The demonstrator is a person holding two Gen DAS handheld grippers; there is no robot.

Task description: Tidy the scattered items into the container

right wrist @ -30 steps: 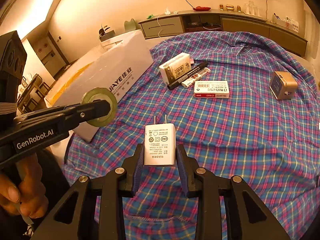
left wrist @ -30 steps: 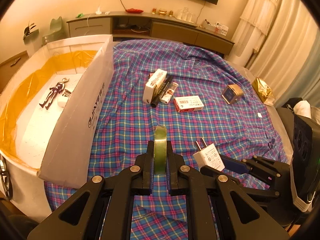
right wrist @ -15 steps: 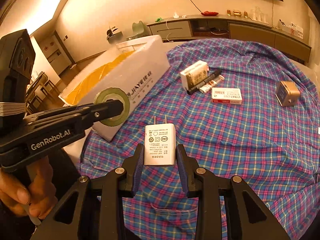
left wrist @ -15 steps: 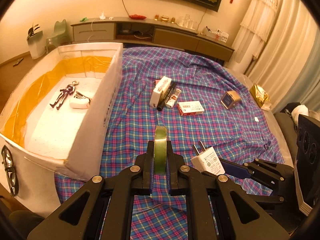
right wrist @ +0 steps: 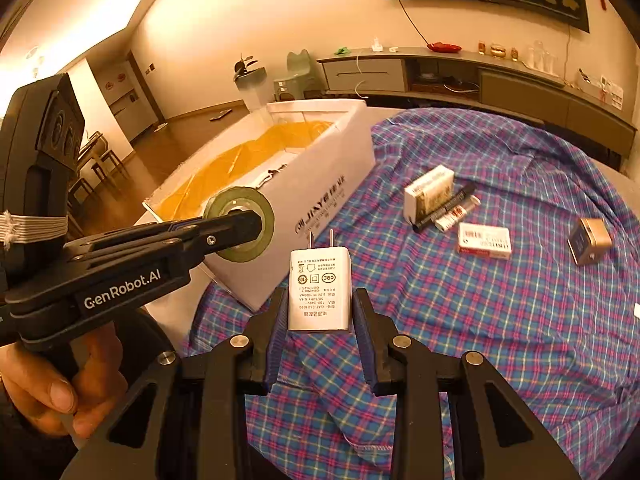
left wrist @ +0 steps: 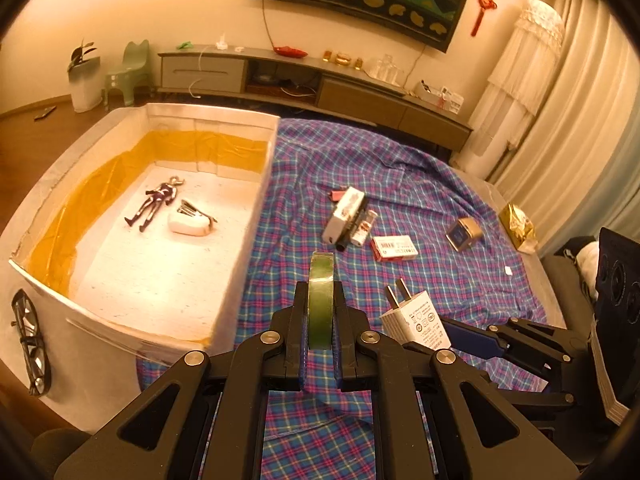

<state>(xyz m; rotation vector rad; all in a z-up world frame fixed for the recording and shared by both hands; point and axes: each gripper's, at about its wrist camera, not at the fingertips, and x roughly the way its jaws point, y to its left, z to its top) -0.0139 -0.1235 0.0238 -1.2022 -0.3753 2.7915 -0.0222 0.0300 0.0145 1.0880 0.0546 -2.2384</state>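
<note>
Plaid cloth [left wrist: 400, 184] covers the work surface; living room, sideboard behind. Left gripper [left wrist: 320, 320] pinches a green tape roll [left wrist: 321, 300] on edge, flat faces against the pads. Right gripper [right wrist: 319, 312] clamps a white charger plug [right wrist: 320, 288], prongs pointing forward, away from the hand. Both held above the cloth's near edge. White box [left wrist: 244, 240], yellow-lined, lies forward and to the left of both grippers, long axis running away from the cameras; a figurine [left wrist: 154, 202] and a small white item [left wrist: 189, 224] already lie inside. Left gripper is nearer the box, just beside its right wall; judged next move is a short leftward carry over that wall. Loose packs, a marker [right wrist: 444, 208] and a small cube [right wrist: 590, 240] wait on the cloth beyond.
</note>
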